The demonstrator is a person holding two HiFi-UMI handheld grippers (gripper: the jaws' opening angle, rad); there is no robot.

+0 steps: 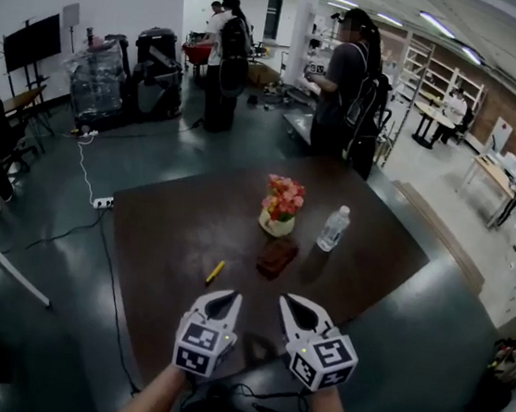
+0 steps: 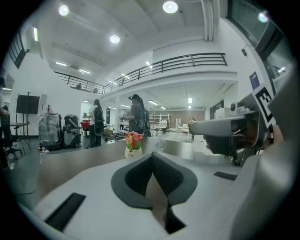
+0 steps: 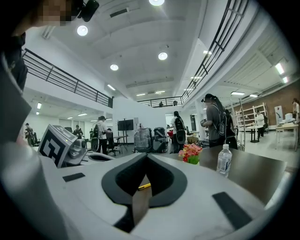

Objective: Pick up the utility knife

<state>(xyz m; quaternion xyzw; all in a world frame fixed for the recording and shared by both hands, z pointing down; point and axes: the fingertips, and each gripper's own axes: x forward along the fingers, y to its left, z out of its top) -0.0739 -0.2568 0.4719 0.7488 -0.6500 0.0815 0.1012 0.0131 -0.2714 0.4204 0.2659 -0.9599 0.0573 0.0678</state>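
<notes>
The yellow utility knife (image 1: 215, 272) lies on the dark brown table (image 1: 172, 218), a short way ahead of my left gripper (image 1: 225, 295) and slightly to its left. That gripper is shut and empty. Beside it, my right gripper (image 1: 289, 301) hovers over the table's near edge, also shut with nothing in it. In the right gripper view the utility knife (image 3: 144, 186) shows as a yellow sliver through the hollow behind the closed jaw tips (image 3: 146, 157). The left gripper view shows closed jaws (image 2: 152, 155) but not the knife.
A pot of pink flowers (image 1: 281, 208), a water bottle (image 1: 334, 228) and a dark brown flat object (image 1: 277, 256) stand mid-table beyond the knife. Two people (image 1: 351, 81) stand past the far edge. A power strip (image 1: 103, 201) and cables lie on the floor at the left.
</notes>
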